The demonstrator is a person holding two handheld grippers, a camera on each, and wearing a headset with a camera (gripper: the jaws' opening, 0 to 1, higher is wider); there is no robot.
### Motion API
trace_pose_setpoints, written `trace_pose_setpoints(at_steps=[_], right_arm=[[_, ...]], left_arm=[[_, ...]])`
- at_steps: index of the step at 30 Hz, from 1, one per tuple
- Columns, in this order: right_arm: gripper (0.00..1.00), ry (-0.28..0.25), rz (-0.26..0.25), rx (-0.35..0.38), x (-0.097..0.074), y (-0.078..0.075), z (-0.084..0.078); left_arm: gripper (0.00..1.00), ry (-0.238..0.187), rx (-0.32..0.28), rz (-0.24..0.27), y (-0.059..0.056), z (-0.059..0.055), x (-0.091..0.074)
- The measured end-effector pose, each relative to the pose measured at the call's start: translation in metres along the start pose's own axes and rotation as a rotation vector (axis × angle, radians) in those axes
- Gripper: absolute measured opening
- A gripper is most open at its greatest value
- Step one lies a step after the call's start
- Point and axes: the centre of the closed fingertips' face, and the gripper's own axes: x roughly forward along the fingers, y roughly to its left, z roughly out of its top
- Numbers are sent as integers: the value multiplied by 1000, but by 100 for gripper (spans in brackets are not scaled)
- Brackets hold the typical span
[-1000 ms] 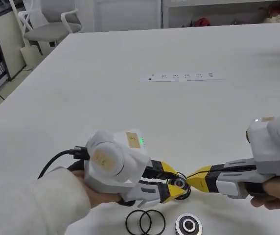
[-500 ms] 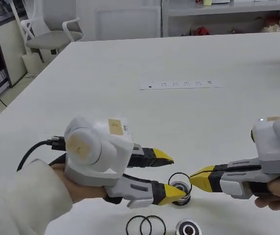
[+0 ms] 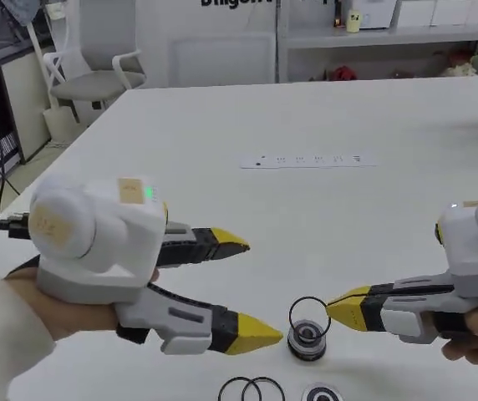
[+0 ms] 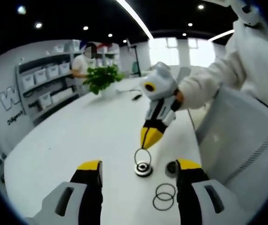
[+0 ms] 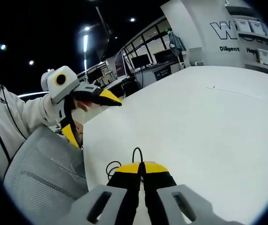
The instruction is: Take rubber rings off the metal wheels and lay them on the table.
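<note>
1. Right gripper (image 3: 339, 307): jaws together, pinching one edge of a rubber ring (image 3: 308, 314). Its own view agrees: the tips are closed and a thin black loop pokes up past them.
2. The ring stands upright off the jaw tips, directly above the metal wheel (image 3: 307, 340), with its lower arc at the wheel's top. I can't tell if it's fully clear of the wheel or touching it. I read this as the peel-off step, close to done.
3. The wheel sits flat on the table (image 3: 222, 167), unheld. Left gripper (image 3: 250, 289): jaws wide apart, gripping nothing, lower tip just beside the wheel. In the left gripper view the wheel lies ahead, between the two open jaws. My guess is it's parked there so I can clamp the wheel if the ring drags it.
4. The edge pinch makes sense. The ring looks thin and floppy, so gripping one spot lifts it as a loop instead of stretching it.
5. Two loose rings (image 3: 251, 389) lie overlapping on the table nearer me, with a second wheel (image 3: 322, 393) just beside them. That looks like the drop zone. The second wheel is cut off by the frame edge, so I can't say if it's bare.
6. Next, as I judge it: carry the ring over and release it by the other two. Risk: the ring snags and tips the wheel.
</note>
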Motion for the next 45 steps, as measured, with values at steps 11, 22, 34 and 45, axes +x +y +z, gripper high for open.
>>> trace_pose_setpoints(at_steps=[11, 22, 34, 45], right_arm=[[0, 1, 22, -21, -2, 13, 7], [0, 7, 38, -36, -1, 22, 10], [0, 7, 71, -43, 2, 38, 17], [0, 10, 99, -59, 1, 52, 27]], left_arm=[[78, 19, 17, -6, -16, -6, -26], [85, 10, -3, 53, -12, -12, -55], [90, -19, -41, 130, -17, -21, -82], [92, -72, -140, 202, -20, -37, -100]])
